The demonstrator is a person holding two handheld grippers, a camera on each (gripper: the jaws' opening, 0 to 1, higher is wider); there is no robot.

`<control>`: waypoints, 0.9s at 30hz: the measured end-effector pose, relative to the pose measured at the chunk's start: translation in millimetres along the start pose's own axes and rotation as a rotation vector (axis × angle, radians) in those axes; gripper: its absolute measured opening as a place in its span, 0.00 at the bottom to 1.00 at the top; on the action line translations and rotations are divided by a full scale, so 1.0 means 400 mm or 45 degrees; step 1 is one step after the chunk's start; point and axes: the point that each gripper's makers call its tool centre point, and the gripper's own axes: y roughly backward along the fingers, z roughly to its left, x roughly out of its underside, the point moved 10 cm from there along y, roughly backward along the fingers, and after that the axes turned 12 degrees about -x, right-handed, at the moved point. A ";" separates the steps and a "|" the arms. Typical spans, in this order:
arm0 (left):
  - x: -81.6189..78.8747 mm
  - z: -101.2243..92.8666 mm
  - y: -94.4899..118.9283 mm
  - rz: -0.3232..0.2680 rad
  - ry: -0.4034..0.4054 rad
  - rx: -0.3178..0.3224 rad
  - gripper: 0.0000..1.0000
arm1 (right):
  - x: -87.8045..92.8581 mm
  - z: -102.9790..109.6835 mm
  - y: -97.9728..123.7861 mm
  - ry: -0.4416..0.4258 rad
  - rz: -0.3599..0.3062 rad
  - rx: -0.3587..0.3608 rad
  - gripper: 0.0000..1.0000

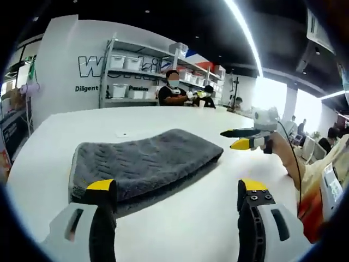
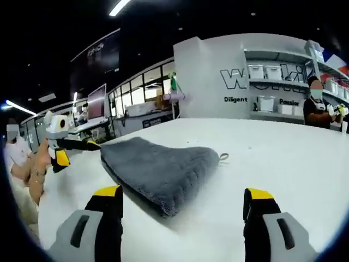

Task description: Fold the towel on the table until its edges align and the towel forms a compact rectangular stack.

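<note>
Both grippers, left (image 1: 177, 194) and right (image 2: 182, 202), hung wide open and empty near the folded towel (image 1: 143, 160); a careless regrasp risked skewing its edges.

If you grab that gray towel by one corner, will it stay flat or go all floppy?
Probably floppy: the gray towel is soft, plush cloth, folded over and sagging at its edges. It likely won't slide easily on the white table, and seems light.

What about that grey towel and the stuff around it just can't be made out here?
- Towel underside: hidden by its own folded layers, both views.
- Wall lettering: partly covered by shelves, right gripper view.
- Small mark on table: too small to identify, left gripper view.
</note>
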 end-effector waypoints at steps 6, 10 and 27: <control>0.019 -0.007 -0.005 0.040 0.007 0.045 0.89 | -0.024 -0.017 -0.029 -0.147 -0.090 0.004 0.70; 0.007 -0.006 0.000 -0.022 0.087 0.095 0.89 | -0.028 -0.046 -0.059 -0.041 0.007 0.118 0.54; -0.010 -0.004 0.026 -0.086 0.093 0.113 0.89 | 0.049 -0.051 -0.121 -0.260 0.153 0.009 0.24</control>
